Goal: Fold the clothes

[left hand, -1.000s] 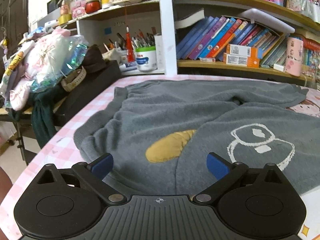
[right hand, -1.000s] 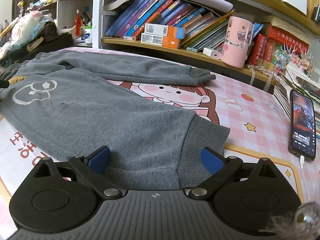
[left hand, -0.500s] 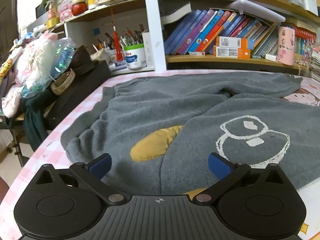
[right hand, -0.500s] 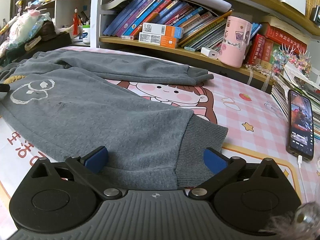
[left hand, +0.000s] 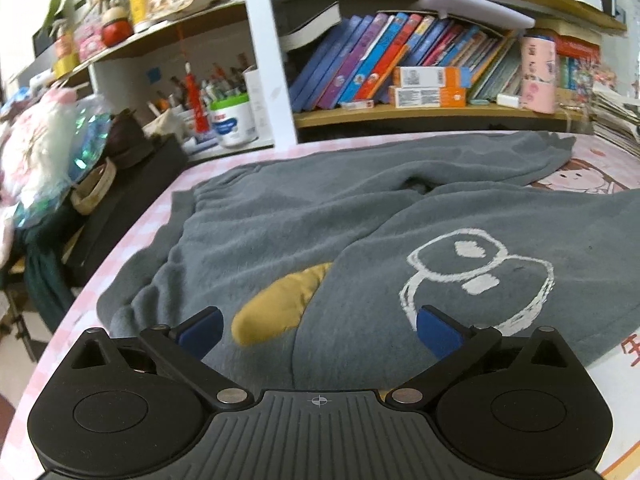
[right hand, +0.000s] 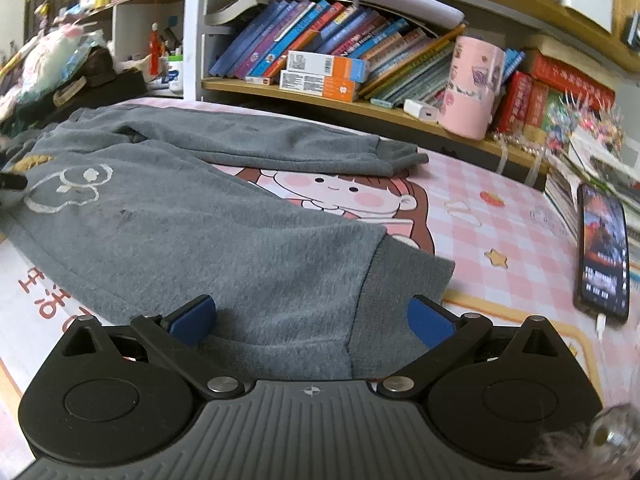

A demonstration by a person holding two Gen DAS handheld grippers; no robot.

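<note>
Grey sweatpants [left hand: 304, 216] lie spread on the table, with a white duck print [left hand: 476, 268] and a yellow pocket patch [left hand: 280, 304]. My left gripper [left hand: 318, 330] is open over the near waist edge, its blue pads either side of the yellow patch. In the right wrist view the near leg [right hand: 224, 248] ends in a ribbed cuff [right hand: 396, 292]. My right gripper [right hand: 310, 320] is open over the near leg's edge, just left of the cuff. The far leg [right hand: 256, 144] lies across the back.
The table has a pink checked cover with a cartoon girl [right hand: 340, 196]. A phone [right hand: 604, 248] on a cable lies at the right. A bookshelf [left hand: 400, 76] runs along the back. A pink cup [right hand: 472, 88] stands on the shelf. Bags and clutter [left hand: 48, 152] stand left.
The left wrist view has shifted left along the waist, so the duck print now sits further right. The right gripper has crept slightly forward over the cuff. Both stay open.
</note>
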